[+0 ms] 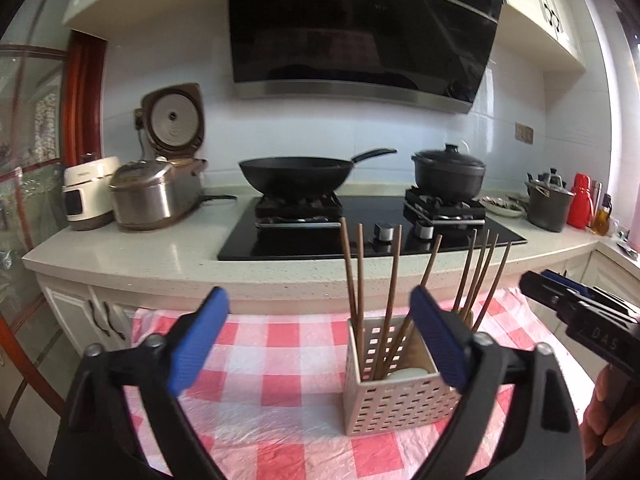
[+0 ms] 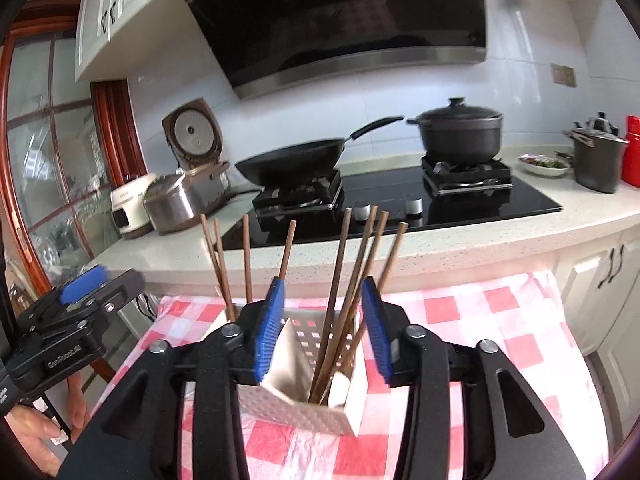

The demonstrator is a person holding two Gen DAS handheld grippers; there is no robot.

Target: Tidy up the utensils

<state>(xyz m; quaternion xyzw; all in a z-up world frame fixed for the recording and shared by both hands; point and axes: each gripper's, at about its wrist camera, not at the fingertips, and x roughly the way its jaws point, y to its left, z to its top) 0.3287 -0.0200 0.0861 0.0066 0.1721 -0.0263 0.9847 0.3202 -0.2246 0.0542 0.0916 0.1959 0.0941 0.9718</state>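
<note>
A white perforated utensil holder (image 1: 394,404) stands on a red-and-white checked cloth (image 1: 280,360). Several brown chopsticks (image 1: 394,280) stand upright in it, split between two compartments. My left gripper (image 1: 320,340) is open and empty, held back from the holder, which sits by its right finger. My right gripper (image 2: 324,328) is open just above the holder (image 2: 304,404), its blue pads either side of the right group of chopsticks (image 2: 348,280) without touching them. The right gripper also shows in the left wrist view (image 1: 560,292), at the right edge.
Behind the cloth runs a counter (image 1: 132,256) with a black hob (image 1: 372,236), a wok (image 1: 296,174), a lidded pot (image 1: 448,174) and rice cookers (image 1: 156,196). Pots and a red flask (image 1: 580,200) stand far right. A range hood (image 1: 360,28) hangs above.
</note>
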